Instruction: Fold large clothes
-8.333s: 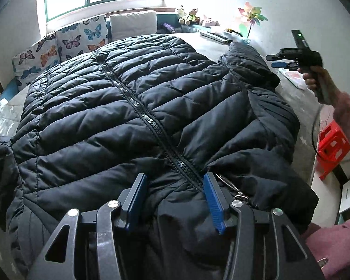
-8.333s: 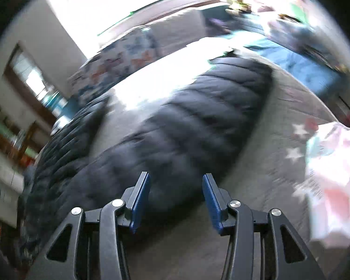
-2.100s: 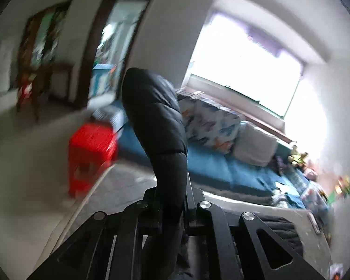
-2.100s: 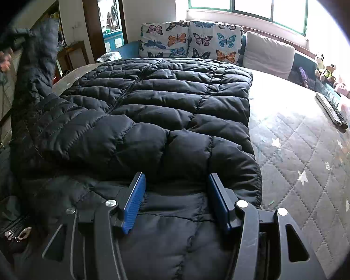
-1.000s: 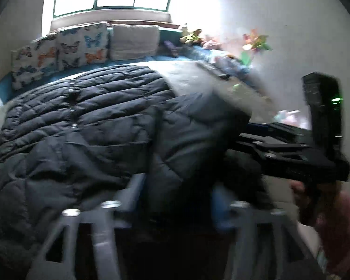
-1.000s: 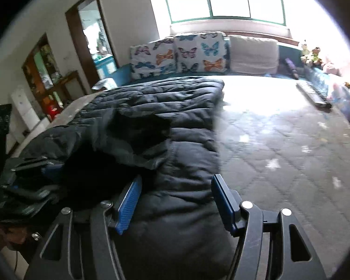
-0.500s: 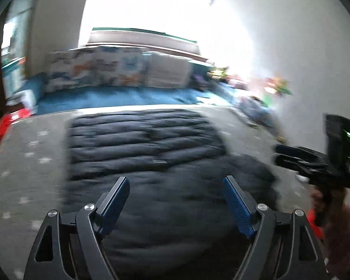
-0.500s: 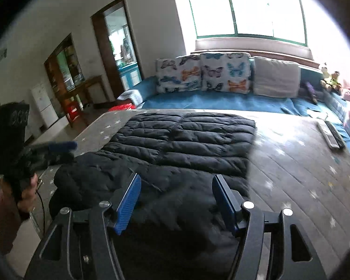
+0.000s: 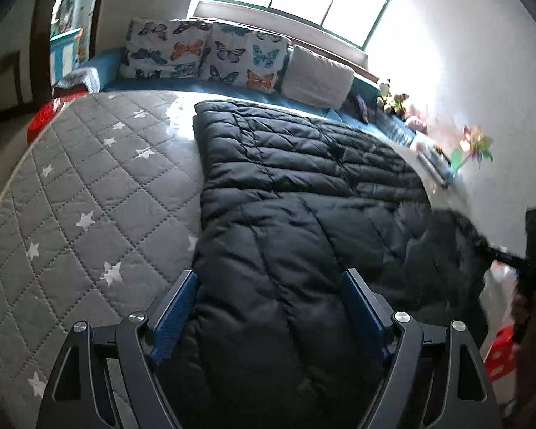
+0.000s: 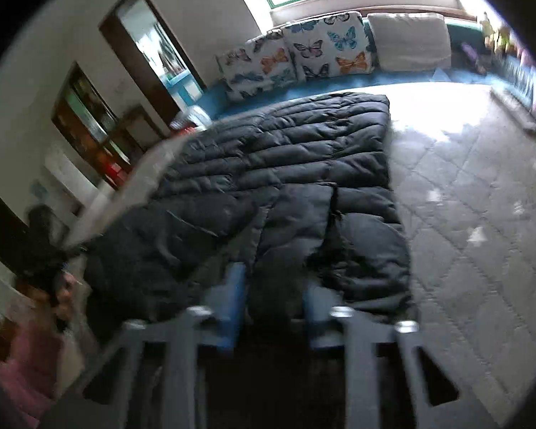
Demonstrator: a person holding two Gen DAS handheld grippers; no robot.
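A black quilted down jacket (image 9: 296, 193) lies on a grey star-quilted mattress (image 9: 89, 186), its sides folded in over the middle. My left gripper (image 9: 269, 304) is open and empty, its blue pads wide apart just above the jacket's near end. My right gripper (image 10: 273, 300) is blurred with motion; its pads stand part-way in around a fold of the jacket (image 10: 286, 186) at the near end, and I cannot tell whether they grip it. The right gripper also shows in the left wrist view (image 9: 489, 250) at the jacket's right near corner.
Butterfly cushions (image 9: 203, 53) and a plain pillow (image 9: 316, 77) line the far side on blue bedding. A remote (image 10: 518, 111), toys and a paper pinwheel (image 9: 473, 146) sit along the right. Red stools (image 9: 502, 352) stand off the mattress. A doorway and shelves (image 10: 89, 121) lie left.
The left gripper let go of the sleeve it carried across and now hovers open. The right gripper dropped to the jacket's near end and its pads have come closer together.
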